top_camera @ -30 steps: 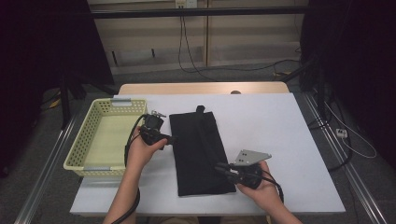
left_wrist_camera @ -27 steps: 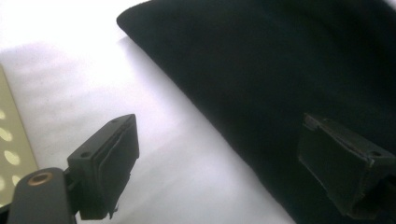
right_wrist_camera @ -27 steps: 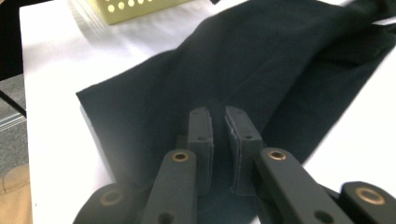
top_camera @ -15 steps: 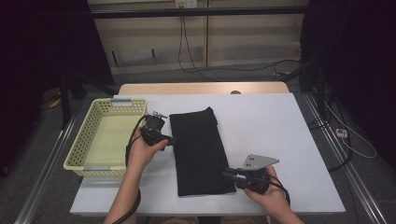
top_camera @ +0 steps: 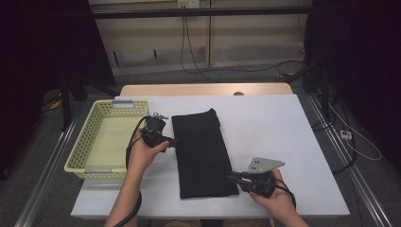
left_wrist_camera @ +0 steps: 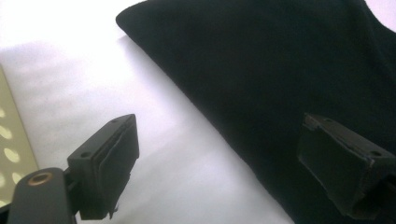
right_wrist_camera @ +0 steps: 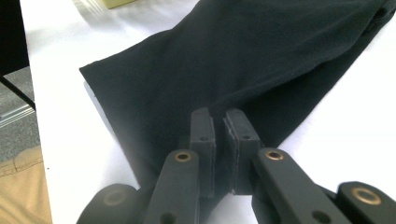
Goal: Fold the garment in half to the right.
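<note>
The right tool [right_wrist_camera: 219, 122] is pinching the black cloth [top_camera: 203, 151] at its near right corner; soft, limp, best gripped at corners. The left tool [left_wrist_camera: 219, 154] is gaping wide at its left edge.

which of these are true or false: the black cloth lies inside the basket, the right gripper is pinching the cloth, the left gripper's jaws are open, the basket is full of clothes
1. The black cloth lies inside the basket. False: it lies flat on the white table, beside the basket.
2. The right gripper is pinching the cloth. True: its jaws are closed on the cloth's edge near a corner.
3. The left gripper has its jaws open. True: they stand wide apart at the cloth's long edge, one over the table, one over the cloth.
4. The basket is full of clothes. False: it holds nothing.
</note>
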Available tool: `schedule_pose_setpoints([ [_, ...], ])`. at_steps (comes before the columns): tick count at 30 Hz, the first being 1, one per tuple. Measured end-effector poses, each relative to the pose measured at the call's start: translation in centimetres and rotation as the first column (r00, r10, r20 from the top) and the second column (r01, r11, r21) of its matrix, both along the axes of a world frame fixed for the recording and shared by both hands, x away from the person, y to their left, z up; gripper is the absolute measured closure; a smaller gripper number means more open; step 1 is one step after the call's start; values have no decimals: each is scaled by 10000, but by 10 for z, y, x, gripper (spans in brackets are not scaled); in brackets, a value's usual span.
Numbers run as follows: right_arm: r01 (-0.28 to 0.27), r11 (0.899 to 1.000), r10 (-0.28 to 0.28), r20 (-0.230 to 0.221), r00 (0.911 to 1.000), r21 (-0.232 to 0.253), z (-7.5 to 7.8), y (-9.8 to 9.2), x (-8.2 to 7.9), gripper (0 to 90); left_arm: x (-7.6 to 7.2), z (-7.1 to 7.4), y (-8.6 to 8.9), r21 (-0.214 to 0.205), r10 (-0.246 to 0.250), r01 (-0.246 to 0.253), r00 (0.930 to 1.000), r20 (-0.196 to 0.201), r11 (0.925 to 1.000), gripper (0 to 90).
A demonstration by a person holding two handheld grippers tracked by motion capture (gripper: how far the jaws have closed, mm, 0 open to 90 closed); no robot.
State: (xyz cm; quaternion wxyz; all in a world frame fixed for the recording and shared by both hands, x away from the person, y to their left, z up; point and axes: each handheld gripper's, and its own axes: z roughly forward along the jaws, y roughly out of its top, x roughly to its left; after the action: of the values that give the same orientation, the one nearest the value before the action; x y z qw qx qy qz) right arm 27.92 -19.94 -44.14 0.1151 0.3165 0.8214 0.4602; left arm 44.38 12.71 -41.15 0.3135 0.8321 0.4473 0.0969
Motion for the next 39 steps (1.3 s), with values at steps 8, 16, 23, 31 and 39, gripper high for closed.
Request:
schedule_pose_setpoints([
  [8, -30, 10000, 30, -32, 10000, 12, 0, -1, 1, 850, 0, -1, -1, 2, -4, 4, 10000, -44, 10000, 134],
  [16, -58, 10000, 58, -84, 9999, -61, 1, -3, 1, 849, 0, 0, 1, 108, -78, 78, 10000, -50, 9999, 135],
  [23, -83, 10000, 82, -142, 9999, -41, -1, -5, 3, 849, -1, 0, 2, 129, -78, 78, 10000, -44, 9999, 134],
  [31, -149, 9998, 147, -153, 9998, -101, 0, -5, 3, 857, -1, 1, 2, 76, -45, 46, 10000, -34, 10000, 134],
  [39, -93, 9997, 86, -331, 9994, -213, -4, -13, 2, 848, -1, 1, 4, 122, 8, -8, 10000, -30, 9999, 135],
])
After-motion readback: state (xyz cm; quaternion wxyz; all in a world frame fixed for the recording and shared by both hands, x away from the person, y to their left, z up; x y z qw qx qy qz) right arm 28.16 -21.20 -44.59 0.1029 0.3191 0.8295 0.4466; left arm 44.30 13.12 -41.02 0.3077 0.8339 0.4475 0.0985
